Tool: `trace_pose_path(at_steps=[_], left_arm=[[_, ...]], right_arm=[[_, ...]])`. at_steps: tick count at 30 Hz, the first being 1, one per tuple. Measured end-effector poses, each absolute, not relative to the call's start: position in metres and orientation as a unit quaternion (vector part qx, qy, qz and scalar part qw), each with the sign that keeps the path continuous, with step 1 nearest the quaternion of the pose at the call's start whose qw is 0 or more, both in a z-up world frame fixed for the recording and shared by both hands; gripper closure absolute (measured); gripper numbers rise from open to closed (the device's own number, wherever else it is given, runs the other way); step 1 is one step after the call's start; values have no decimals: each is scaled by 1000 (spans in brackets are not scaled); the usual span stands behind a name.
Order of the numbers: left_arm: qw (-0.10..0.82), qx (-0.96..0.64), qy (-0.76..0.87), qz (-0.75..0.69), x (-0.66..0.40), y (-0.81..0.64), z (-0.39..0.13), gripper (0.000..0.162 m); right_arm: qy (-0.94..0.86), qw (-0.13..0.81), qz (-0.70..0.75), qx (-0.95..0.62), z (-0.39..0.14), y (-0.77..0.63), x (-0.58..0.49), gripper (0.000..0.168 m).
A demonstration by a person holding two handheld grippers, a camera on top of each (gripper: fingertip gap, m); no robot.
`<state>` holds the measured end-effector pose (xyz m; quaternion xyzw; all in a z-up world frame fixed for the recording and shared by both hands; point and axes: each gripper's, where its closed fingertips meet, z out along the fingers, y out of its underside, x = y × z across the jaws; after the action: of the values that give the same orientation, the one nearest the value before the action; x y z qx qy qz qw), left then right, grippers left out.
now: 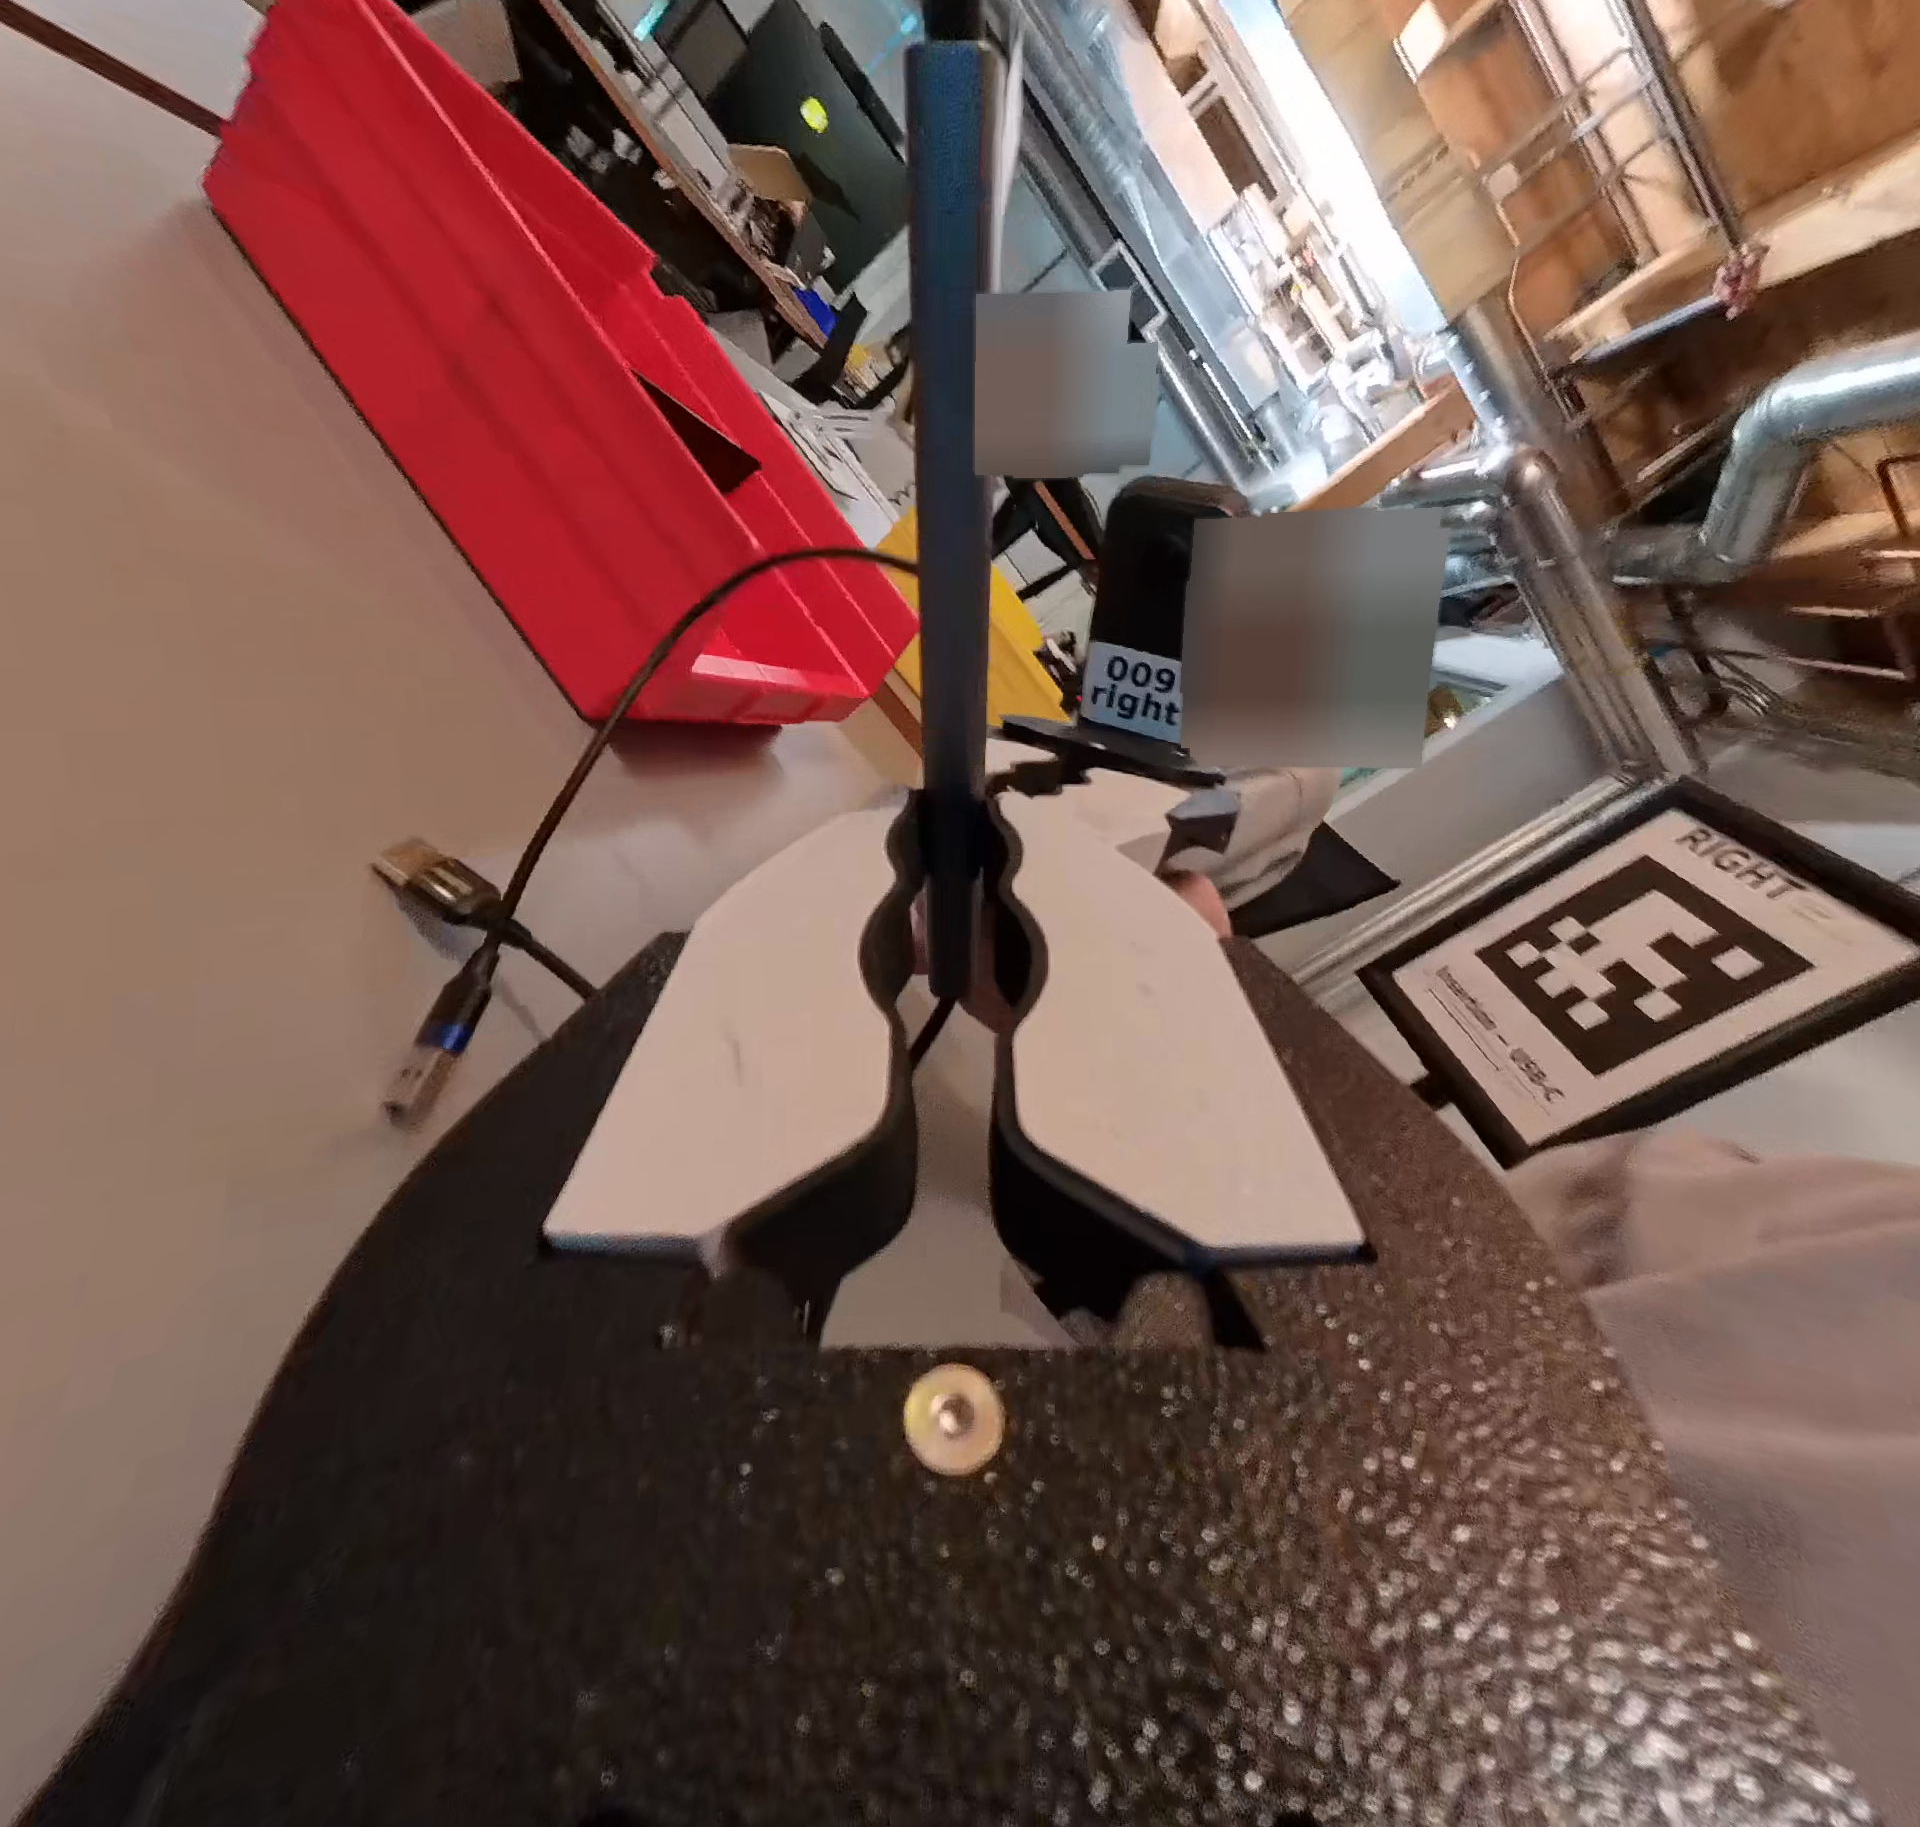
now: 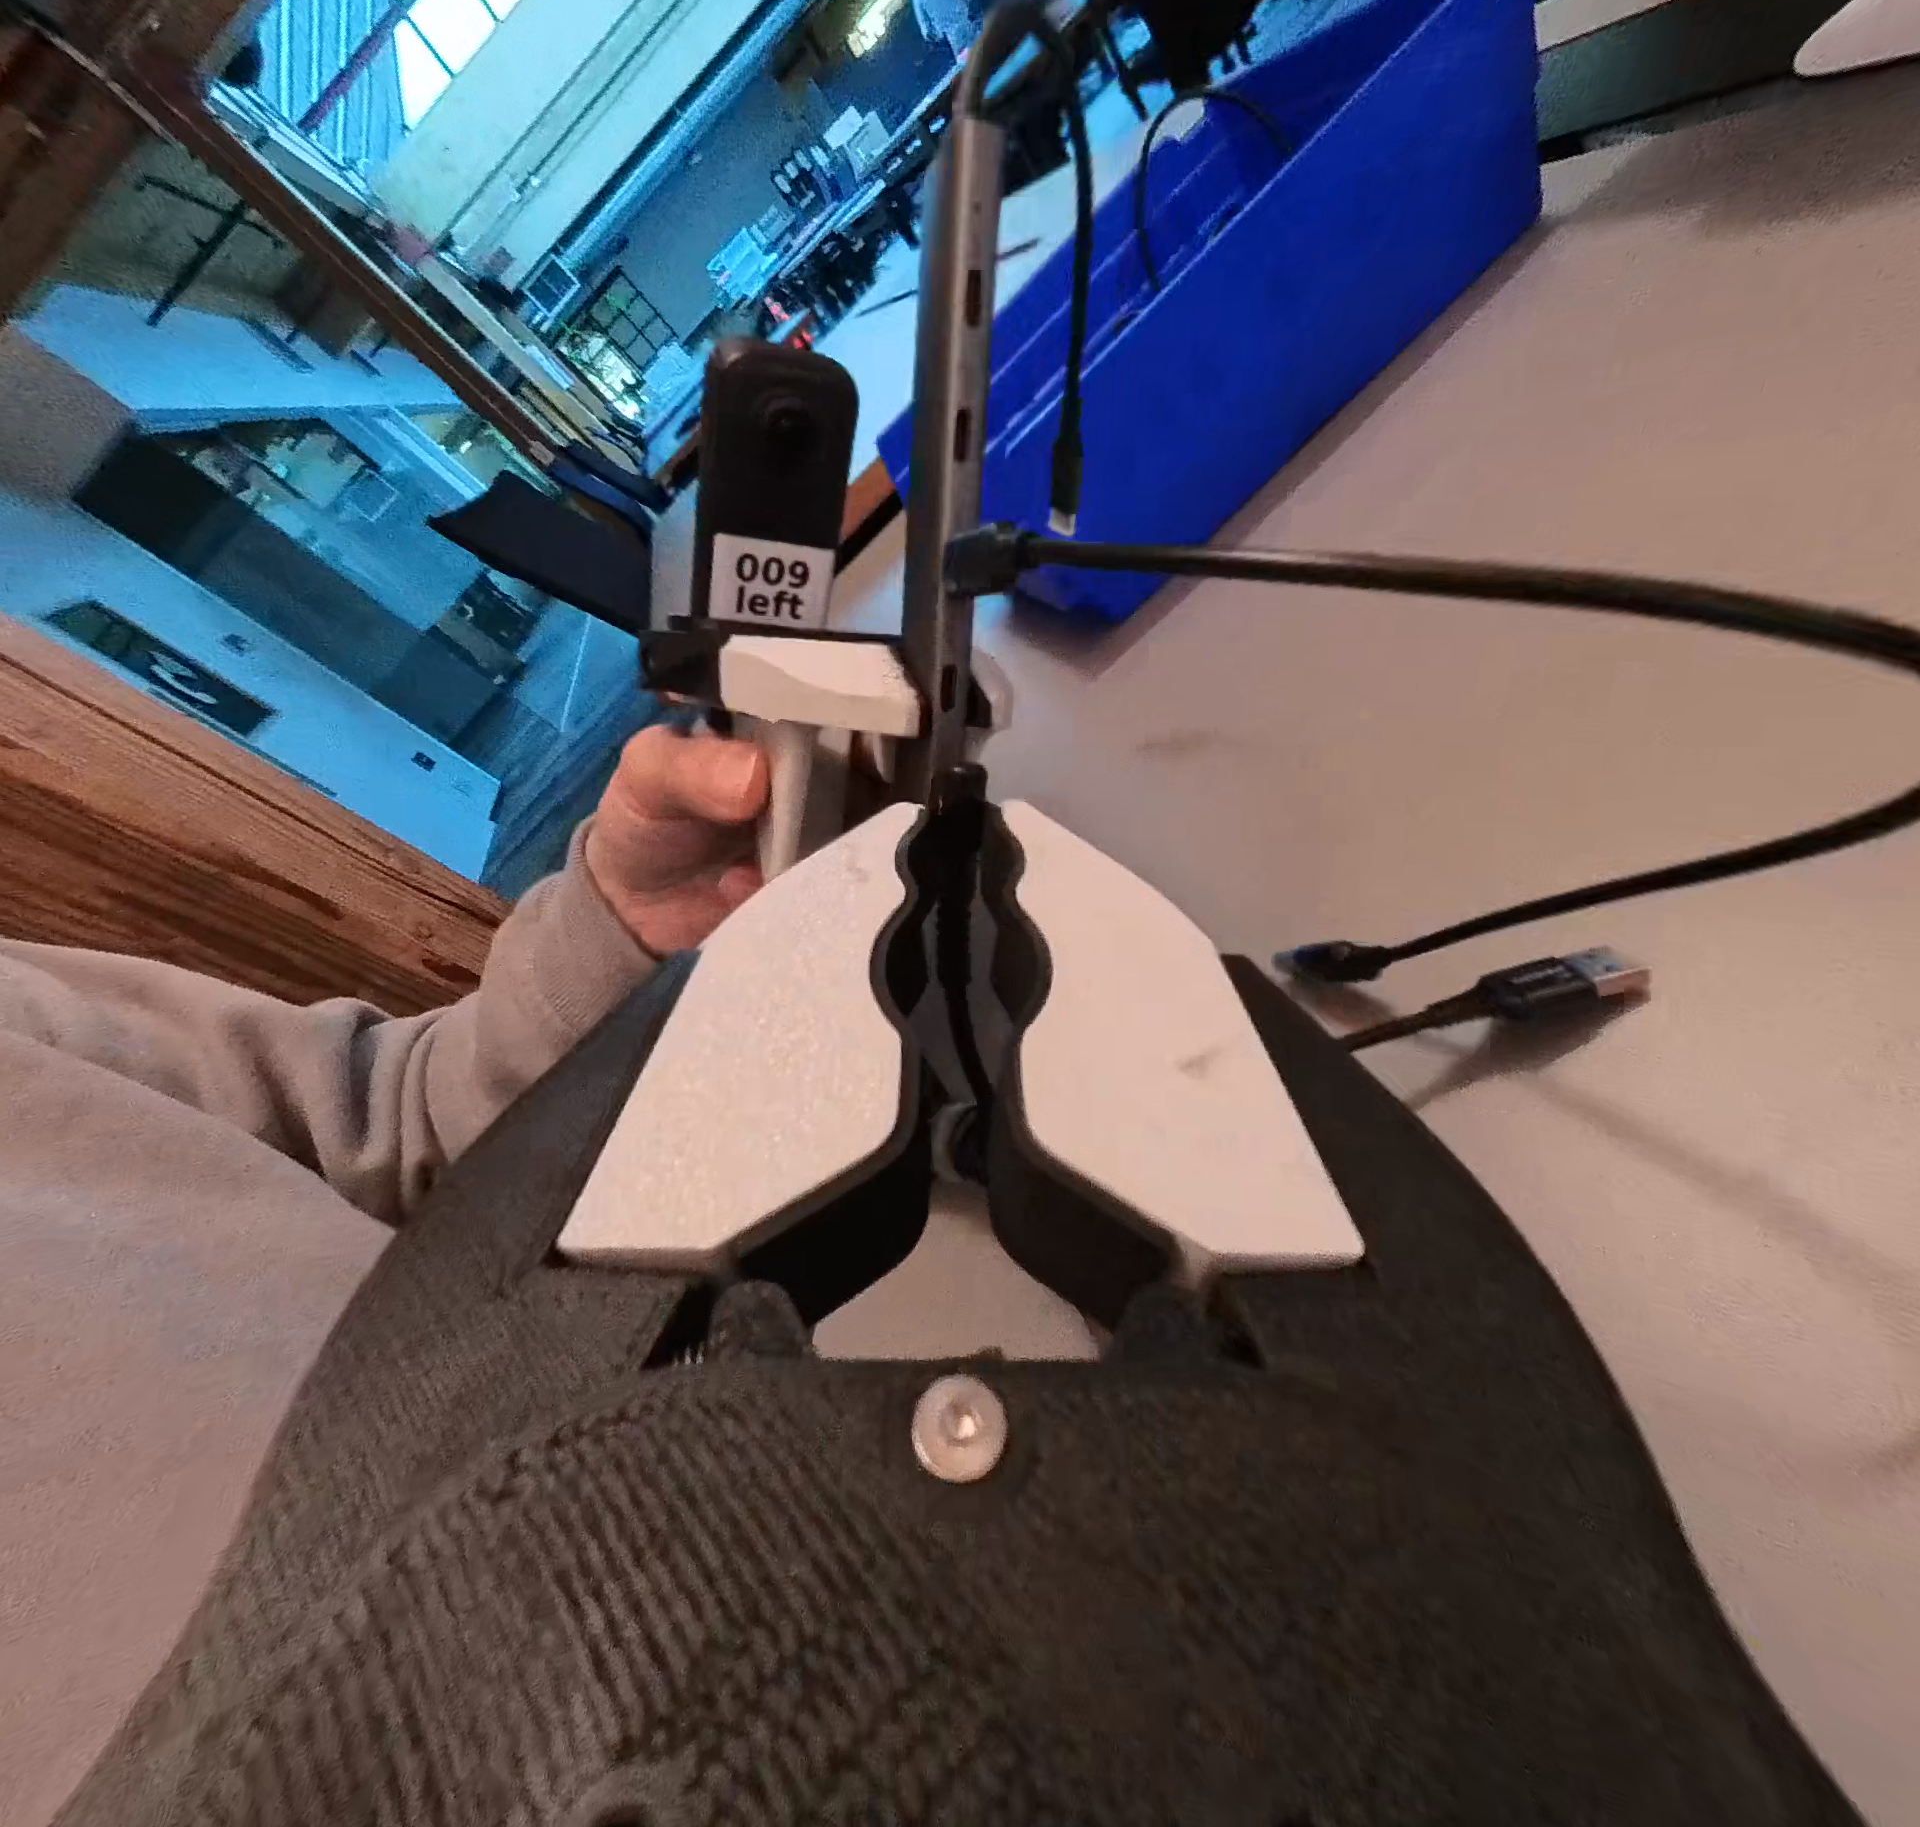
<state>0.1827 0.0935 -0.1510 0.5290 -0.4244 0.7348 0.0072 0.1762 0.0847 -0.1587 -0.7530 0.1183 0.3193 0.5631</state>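
While both devices are being held close together above the pale table [image 2: 1558, 634], the left gripper [image 1: 948, 847] is clamping the lower end of a slim dark hub [image 1: 948, 447], which is standing upright between its white fingers [image 1: 769, 1039]; the jaws are standing nearly together, with only the hub's thin body between the tips. Seen from the right wrist view, the same hub [image 2: 951, 406] is showing a row of ports along its edge, and one thick black cable [image 2: 1455, 572] is sitting plugged into its side and curving away to the right. The right gripper [image 2: 954, 821] is pinching a thin black cable plug [image 2: 958, 904] between its narrowed tips, with the plug's end touching or just beside the bottom of the hub (whether it is seated in a port cannot be told). A hand [image 2: 675, 832] in a grey sleeve is gripping the handle of the left gripper. On the table, two loose USB plugs [image 2: 1548, 982] are lying to the right, apart from both grippers; the left wrist view is showing them [image 1: 431, 967] at the left, near a red bin [image 1: 499, 375]. A blue bin [image 2: 1299, 323] is standing behind the hub, and a framed marker card [image 1: 1704, 967] is lying at the right of the left wrist view.
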Motion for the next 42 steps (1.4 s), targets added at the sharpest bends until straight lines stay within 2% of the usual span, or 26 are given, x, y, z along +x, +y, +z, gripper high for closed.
trace_pose_path(at_steps=[13, 19, 29, 32, 42], left_arm=[[73, 518, -409, 748, 176, 98, -158, 152], [138, 526, -428, 722, 174, 89, -176, 153], [164, 520, -423, 723, 173, 86, -184, 153], [173, 512, -452, 709, 170, 80, -188, 152], [169, 465, -547, 676, 157, 57, -194, 151]], right_arm=[[183, 595, 342, -704, -161, 95, 170, 160], [152, 573, 324, -737, -178, 91, 167, 160], [143, 551, 341, -748, -187, 92, 165, 159], [139, 522, 382, -749, -191, 85, 164, 159], [48, 474, 346, -808, -193, 63, 158, 159]])
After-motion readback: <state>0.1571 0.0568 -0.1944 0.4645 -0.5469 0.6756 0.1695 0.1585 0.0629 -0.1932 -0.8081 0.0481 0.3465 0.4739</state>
